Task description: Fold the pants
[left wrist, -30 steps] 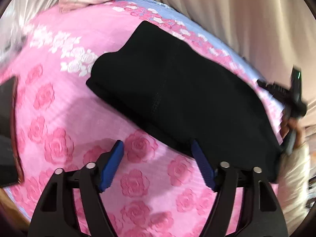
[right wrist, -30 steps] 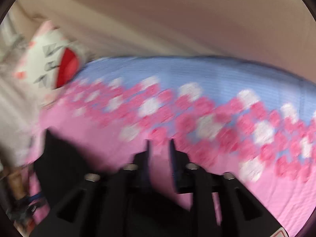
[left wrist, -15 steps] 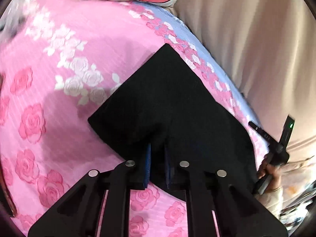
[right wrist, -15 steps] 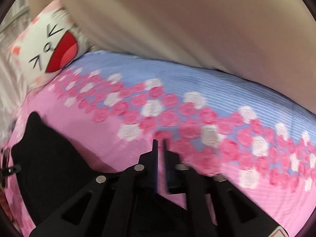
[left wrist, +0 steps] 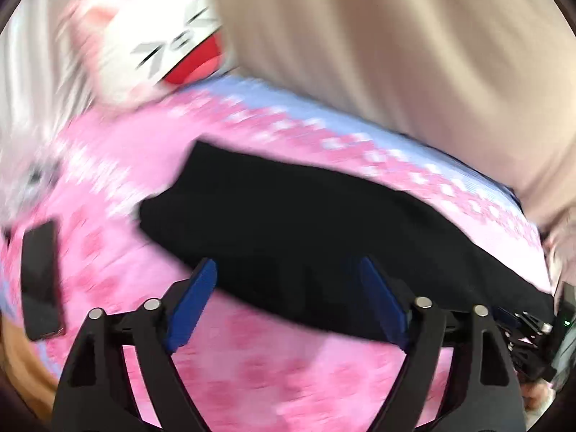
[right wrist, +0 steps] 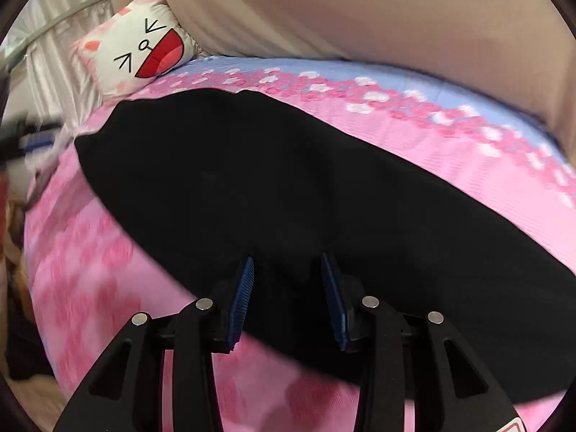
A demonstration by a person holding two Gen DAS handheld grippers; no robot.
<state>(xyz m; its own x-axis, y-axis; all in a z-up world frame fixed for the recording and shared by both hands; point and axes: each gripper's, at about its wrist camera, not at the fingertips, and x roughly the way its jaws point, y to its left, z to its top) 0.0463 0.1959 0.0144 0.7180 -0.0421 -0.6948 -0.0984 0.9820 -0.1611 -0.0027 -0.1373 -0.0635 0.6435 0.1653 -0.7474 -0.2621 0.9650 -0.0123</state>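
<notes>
Though blur smears the bedspread [left wrist: 118,165], black pants [right wrist: 252,180] flat, edges cropped

No legible text or labels.

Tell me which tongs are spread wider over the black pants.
The left tongs: their blue pads stand far apart above the black pants. The right tongs are open too, but with a clearly narrower gap.

Bright, even light; left wrist view smeared by motion blur, right sharper; fisheye bends both edges
</notes>
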